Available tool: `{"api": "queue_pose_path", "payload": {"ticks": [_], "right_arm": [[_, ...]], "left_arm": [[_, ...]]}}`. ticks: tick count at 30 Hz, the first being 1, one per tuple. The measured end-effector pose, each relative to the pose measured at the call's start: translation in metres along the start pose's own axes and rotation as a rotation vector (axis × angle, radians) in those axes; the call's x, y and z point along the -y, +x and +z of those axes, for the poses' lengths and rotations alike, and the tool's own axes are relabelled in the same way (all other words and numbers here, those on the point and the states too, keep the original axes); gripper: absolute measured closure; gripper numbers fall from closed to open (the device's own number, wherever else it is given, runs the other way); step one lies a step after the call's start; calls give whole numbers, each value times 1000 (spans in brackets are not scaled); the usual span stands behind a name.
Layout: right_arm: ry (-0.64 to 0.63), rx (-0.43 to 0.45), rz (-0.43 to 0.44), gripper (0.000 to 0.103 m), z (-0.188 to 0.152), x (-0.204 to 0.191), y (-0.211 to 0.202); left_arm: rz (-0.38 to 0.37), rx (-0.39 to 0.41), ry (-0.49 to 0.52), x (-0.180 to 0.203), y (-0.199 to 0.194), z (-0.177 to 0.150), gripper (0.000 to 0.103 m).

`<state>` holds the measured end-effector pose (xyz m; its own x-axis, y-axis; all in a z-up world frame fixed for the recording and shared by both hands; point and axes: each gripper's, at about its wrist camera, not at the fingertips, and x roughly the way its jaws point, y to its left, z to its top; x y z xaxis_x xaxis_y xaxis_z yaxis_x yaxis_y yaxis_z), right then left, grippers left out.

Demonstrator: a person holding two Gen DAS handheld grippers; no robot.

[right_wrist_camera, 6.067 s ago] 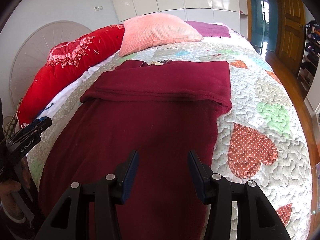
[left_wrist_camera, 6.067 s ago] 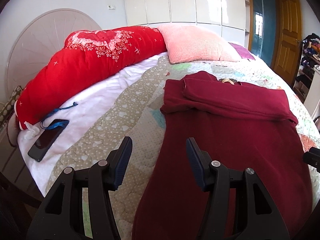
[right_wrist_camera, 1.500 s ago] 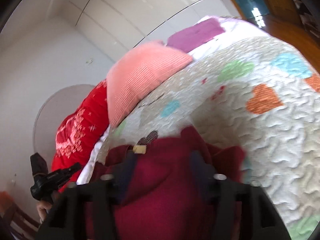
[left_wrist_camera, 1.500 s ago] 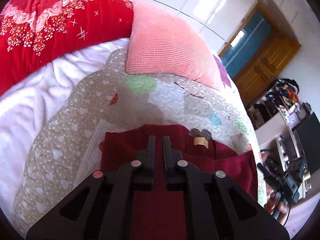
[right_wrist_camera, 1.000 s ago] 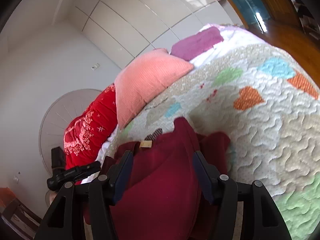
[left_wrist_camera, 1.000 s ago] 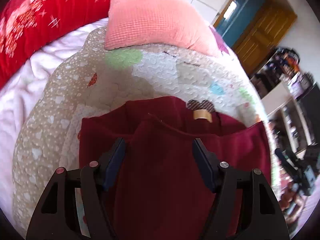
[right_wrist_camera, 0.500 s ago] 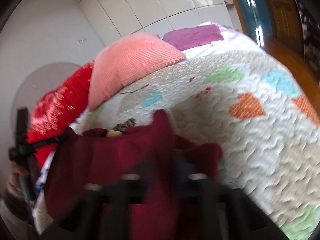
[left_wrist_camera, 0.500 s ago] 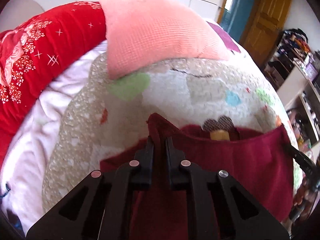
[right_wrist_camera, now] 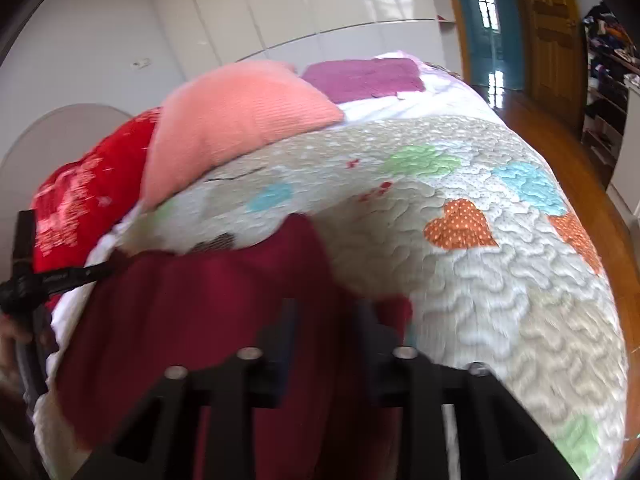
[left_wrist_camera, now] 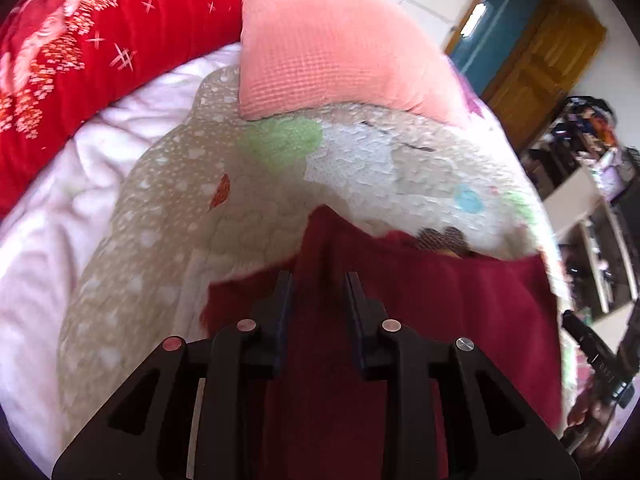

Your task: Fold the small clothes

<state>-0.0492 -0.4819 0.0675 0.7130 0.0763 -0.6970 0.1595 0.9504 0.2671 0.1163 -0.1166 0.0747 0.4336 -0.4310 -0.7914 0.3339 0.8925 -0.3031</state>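
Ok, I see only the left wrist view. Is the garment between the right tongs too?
Observer: Yes. A fold of the garment lies between the right tongs, and their jaws are opening.
Operator: What is on the quilt to the right of it?
Observer: An orange heart patch, apart from the garment.
Operator: And past the quilt's right edge?
Observer: A wooden floor, with nothing lying on the part that shows.
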Motion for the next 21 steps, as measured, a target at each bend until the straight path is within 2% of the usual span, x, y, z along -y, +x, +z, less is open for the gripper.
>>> {"api": "queue_pose_path", "payload": {"ticks": [2, 4, 6, 9, 10, 11, 12, 14, 16, 18, 19, 21], "right_arm": [[-34, -11, 72, 63, -13, -11, -20], [-99, -32, 95, 60, -31, -25, -37], [-152, -49, 59, 59, -54, -34, -50], [-119, -66, 59, 59, -84, -26, -58], [-101, -93, 69, 60, -93, -23, -52], [-105, -138, 70, 73, -101, -22, -44], [-130, -165, 57, 80, -106, -24, -38], [-200, -131, 12, 84, -110, -31, -38], [-208, -111, -22, 86, -109, -34, -43], [-238, -77, -79, 87, -109, -37, -49], [-252, -78, -101, 87, -111, -37, -49], [-233, -100, -91, 87, -115, -30, -44]], "left_arm": [[-31, 12, 31, 1, -24, -19, 70], [-71, 19, 51, 1, -42, -42, 57], [-106, 16, 47, -3, -58, -66, 57], [-149, 0, 8, -9, -65, -95, 57], [-159, -5, -8, -10, -63, -101, 57], [-161, -32, -22, -11, -58, -110, 57], [-153, -51, -22, -10, -53, -115, 57], [-98, -54, 15, -4, -45, -128, 57], [-1, -41, 63, 2, -44, -138, 58], [75, -72, 61, 0, -38, -144, 58], [65, -78, 35, -3, -37, -147, 58], [52, -67, 12, -5, -43, -150, 58]]}}
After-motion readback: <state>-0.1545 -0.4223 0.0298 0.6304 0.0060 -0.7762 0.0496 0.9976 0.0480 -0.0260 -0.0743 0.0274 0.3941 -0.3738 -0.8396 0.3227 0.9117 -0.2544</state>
